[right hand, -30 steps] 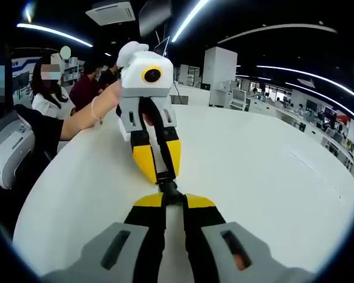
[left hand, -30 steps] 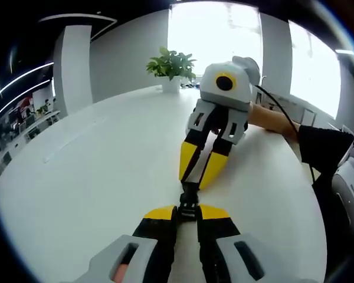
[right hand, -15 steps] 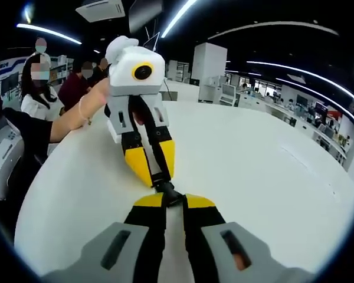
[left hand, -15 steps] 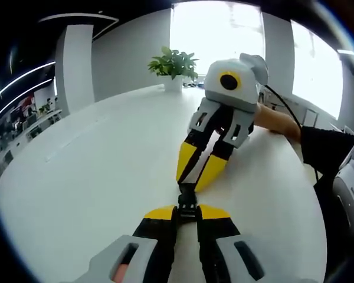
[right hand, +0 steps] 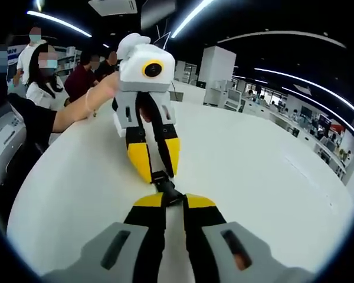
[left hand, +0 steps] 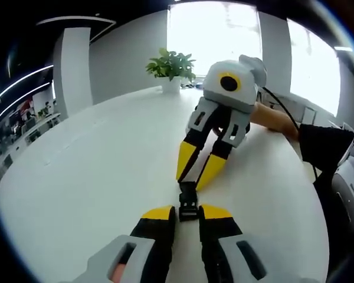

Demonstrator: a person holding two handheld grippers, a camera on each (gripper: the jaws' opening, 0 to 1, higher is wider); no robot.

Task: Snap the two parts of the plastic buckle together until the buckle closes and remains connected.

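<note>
Pinching the unlabelled black buckle (left hand: 188,201), both hand-held grippers meet.

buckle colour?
Black; the buckle shows best in the left gripper view, lying on the white table.

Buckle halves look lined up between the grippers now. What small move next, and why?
Probably push the two grippers straight toward each other. In the left gripper view the left gripper holds one black half of the buckle, and the right gripper pinches the strap end opposite, tips nearly meeting. Whether the halves have already latched can't be told, so press gently and then test.
</note>
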